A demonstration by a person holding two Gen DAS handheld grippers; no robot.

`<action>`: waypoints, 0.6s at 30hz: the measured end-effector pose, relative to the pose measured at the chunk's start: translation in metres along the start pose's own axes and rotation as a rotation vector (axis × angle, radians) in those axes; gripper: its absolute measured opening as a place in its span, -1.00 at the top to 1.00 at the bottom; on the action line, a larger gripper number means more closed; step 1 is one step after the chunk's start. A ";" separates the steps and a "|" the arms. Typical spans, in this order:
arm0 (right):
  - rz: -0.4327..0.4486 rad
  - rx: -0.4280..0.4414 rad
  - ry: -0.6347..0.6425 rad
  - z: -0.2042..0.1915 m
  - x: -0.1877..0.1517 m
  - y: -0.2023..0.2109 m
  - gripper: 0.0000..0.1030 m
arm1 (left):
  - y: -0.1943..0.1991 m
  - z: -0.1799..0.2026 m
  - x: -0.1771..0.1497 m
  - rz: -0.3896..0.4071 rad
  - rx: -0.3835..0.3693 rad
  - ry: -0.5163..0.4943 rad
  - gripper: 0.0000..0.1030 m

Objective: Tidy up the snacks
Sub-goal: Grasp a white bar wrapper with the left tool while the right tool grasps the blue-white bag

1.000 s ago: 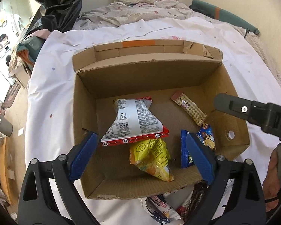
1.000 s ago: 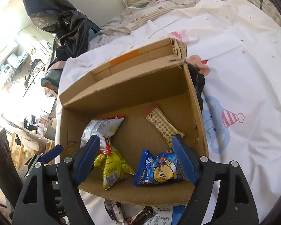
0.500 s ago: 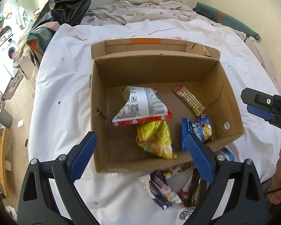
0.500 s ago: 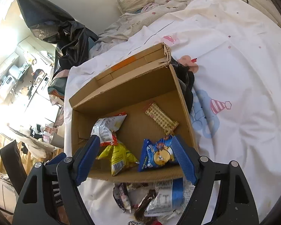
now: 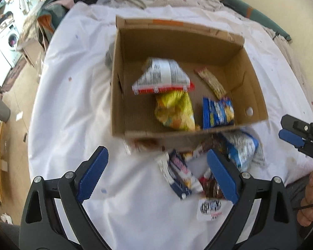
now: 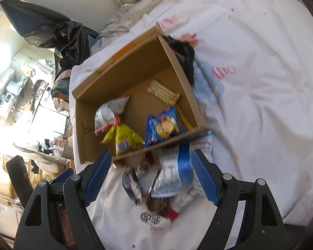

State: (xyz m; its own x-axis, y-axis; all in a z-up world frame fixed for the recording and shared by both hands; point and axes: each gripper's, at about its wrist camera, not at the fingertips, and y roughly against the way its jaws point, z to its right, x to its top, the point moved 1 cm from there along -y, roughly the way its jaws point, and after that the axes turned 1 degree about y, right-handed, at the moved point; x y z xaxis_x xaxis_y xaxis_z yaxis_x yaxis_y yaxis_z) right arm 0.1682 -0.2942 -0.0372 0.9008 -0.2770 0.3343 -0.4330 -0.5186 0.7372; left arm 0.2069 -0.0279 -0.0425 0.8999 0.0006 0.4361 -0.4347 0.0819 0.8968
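An open brown cardboard box point(image 5: 248, 87) on a white-sheeted bed point(image 5: 73, 95) holds four crinkled snack packets; more packets point(image 6: 173, 175) lie heaped outside its near wall. Left gripper point(image 5: 156, 175) and right gripper point(image 6: 152, 175) are both spread, empty.

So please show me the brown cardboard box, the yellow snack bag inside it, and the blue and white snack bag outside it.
brown cardboard box point(image 5: 248, 79): left wrist view, right inner wall.
yellow snack bag point(image 5: 175, 110): left wrist view, bag's middle.
blue and white snack bag point(image 6: 175, 173): right wrist view, printed middle.
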 end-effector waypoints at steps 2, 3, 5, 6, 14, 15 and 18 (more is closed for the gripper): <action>-0.006 -0.012 -0.004 0.002 -0.005 -0.001 -0.58 | -0.009 0.001 -0.009 -0.049 -0.011 0.014 -0.83; -0.006 -0.016 -0.008 0.004 -0.007 -0.001 -0.58 | -0.015 -0.001 -0.012 -0.074 -0.021 0.037 -0.83; -0.011 -0.023 -0.022 0.009 -0.009 -0.002 -0.58 | -0.029 -0.005 -0.020 -0.117 -0.039 0.110 -0.82; -0.013 -0.026 -0.028 0.011 -0.010 -0.002 -0.58 | -0.039 -0.007 -0.023 -0.141 -0.045 0.154 -0.75; -0.002 -0.046 -0.058 0.024 -0.008 0.001 -0.58 | -0.086 -0.007 -0.038 -0.277 -0.042 0.215 0.15; -0.001 -0.045 -0.064 0.026 -0.007 0.001 -0.58 | -0.089 -0.005 -0.039 -0.289 -0.040 0.205 0.30; 0.001 -0.045 -0.073 0.028 -0.006 0.001 -0.58 | -0.101 0.002 -0.048 -0.362 -0.018 0.148 0.76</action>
State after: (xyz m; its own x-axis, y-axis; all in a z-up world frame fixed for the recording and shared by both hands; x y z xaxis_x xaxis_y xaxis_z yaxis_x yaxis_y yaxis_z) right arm 0.1615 -0.3153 -0.0553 0.8952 -0.3366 0.2922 -0.4304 -0.4822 0.7631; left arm 0.2073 -0.0379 -0.1545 0.9908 0.1126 0.0756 -0.0891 0.1205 0.9887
